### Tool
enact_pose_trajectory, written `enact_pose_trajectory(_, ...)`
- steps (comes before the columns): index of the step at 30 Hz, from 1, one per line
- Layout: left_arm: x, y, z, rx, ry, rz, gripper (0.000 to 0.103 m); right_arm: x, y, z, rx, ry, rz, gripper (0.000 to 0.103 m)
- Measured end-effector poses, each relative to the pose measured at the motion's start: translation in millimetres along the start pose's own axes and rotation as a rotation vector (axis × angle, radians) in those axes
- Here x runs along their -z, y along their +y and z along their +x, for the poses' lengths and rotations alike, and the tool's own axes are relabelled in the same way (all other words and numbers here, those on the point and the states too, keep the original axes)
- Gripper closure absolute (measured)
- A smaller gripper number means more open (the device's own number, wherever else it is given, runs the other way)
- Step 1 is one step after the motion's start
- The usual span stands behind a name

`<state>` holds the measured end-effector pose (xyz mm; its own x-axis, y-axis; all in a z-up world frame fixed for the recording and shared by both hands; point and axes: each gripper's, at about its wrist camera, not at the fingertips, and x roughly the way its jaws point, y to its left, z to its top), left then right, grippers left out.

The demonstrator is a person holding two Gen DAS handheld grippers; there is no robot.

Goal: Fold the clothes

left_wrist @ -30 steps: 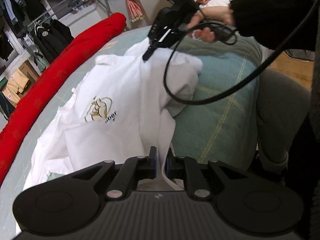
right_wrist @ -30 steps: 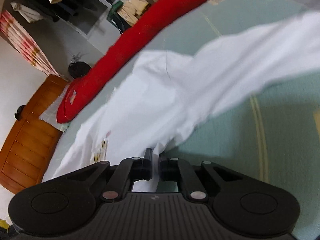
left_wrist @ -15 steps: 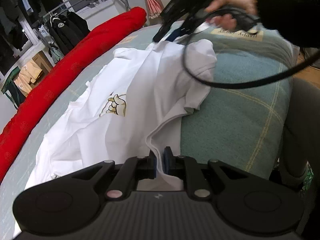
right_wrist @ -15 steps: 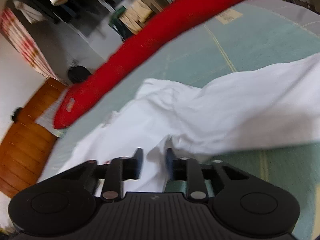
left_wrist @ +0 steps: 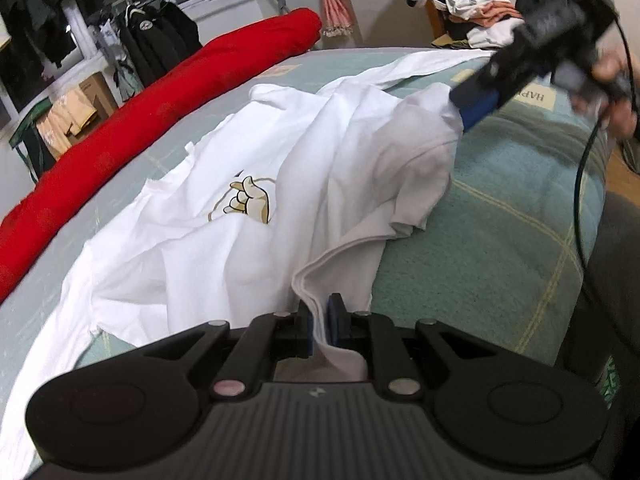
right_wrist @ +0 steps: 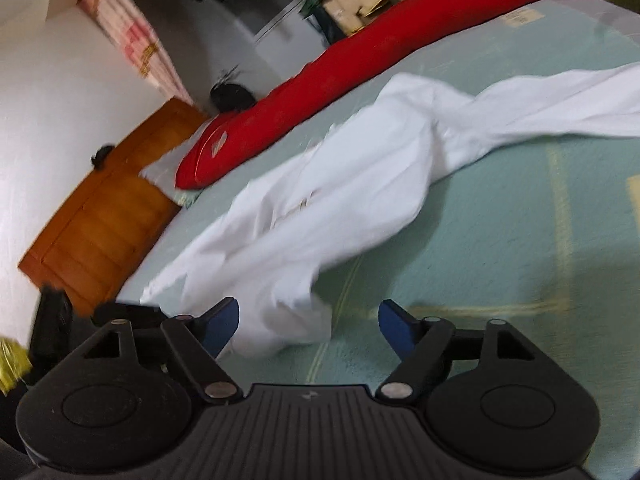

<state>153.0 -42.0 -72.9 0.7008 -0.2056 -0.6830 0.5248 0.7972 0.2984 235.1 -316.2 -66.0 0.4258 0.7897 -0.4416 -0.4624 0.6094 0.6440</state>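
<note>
On bed, left claw [left_wrist: 319,322] pinches shirt [left_wrist: 224,240] hem.

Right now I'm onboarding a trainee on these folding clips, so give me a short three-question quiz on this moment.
1. True or false: the left hand-held gripper is shut on the white T-shirt.
2. The right hand-held gripper is: A) open, B) clamped on the red bolster.
3. What colour is the blanket under the shirt?

Key: 1 true; 2 A; 3 pale green.
</note>
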Motion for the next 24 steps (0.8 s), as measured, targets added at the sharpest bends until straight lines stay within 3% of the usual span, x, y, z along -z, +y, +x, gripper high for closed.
enact_pose_trajectory(6, 1, 3, 4, -0.003, 0.011, -0.019, 0.091, 1, 10, 36, -0.149, 0.019, 0.006, 0.022)
enact_pose_trajectory(13, 3, 5, 9, -0.007, 0.010, -0.026, 0.091, 17, 29, 37, -0.212, 0.143, -0.012, 0.022)
enact_pose_trajectory(21, 2, 3, 9, -0.018, 0.010, -0.018, 0.091, 33, 18, 28, -0.236, 0.078, 0.117, 0.023)
enact_pose_trajectory(22, 2, 3, 9, -0.020, 0.010, -0.015, 0.091, 34, 16, 26, -0.236, 0.069, 0.133, 0.025)
enact_pose_trajectory(23, 1, 2, 8, -0.023, 0.010, -0.010, 0.091, 36, 15, 25, -0.237, 0.061, 0.149, 0.038)
enact_pose_trajectory(24, 1, 0, 7, -0.028, 0.010, -0.001, 0.091, 38, 13, 24, -0.237, 0.052, 0.166, 0.061)
